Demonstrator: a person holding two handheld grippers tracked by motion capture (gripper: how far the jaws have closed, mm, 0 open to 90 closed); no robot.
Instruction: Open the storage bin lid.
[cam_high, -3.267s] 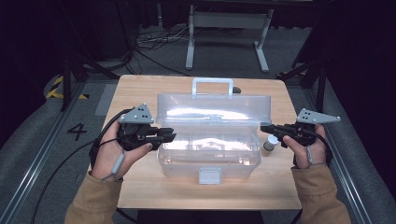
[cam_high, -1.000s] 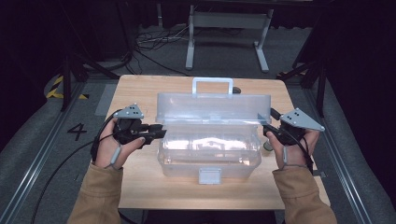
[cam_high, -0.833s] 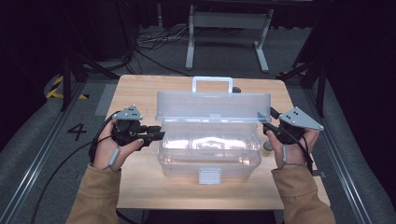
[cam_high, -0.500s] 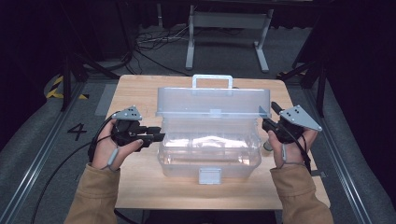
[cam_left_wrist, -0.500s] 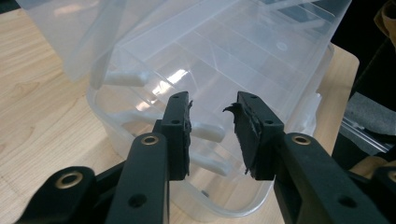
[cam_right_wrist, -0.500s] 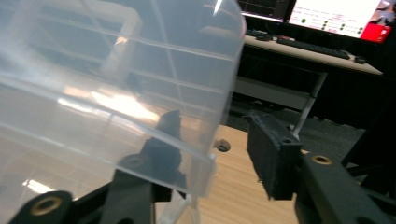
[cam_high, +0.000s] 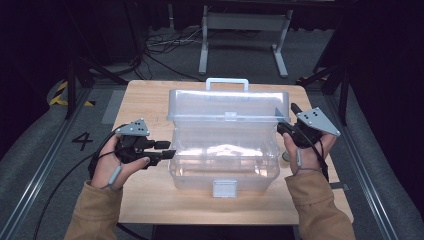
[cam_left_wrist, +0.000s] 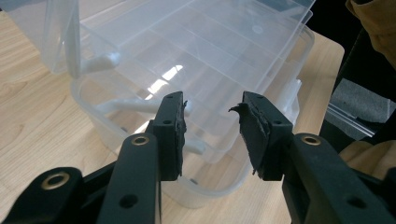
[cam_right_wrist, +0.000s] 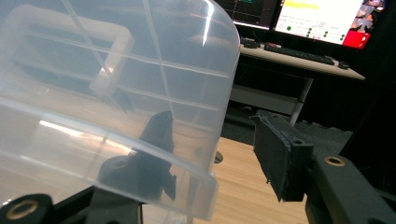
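Note:
A clear plastic box stands in the middle of the wooden table, its lid raised and tipped back, with a white handle at the far side. My left gripper is at the box's left end. Its jaws have just been opening and stand open, with nothing between the pads and the box just beyond them. My right gripper straddles the lid's right edge. Its jaws have just been opening, one on each side of the lid, and do not press on it.
A white latch hangs at the box's front. A small grey thing lies on the table by the box's right end. Cables and a metal stand lie beyond the table. Monitors and a keyboard sit on a desk behind.
The lid has swung up and farther back. My right gripper went up and inward with it. The jaws of both grippers have widened.

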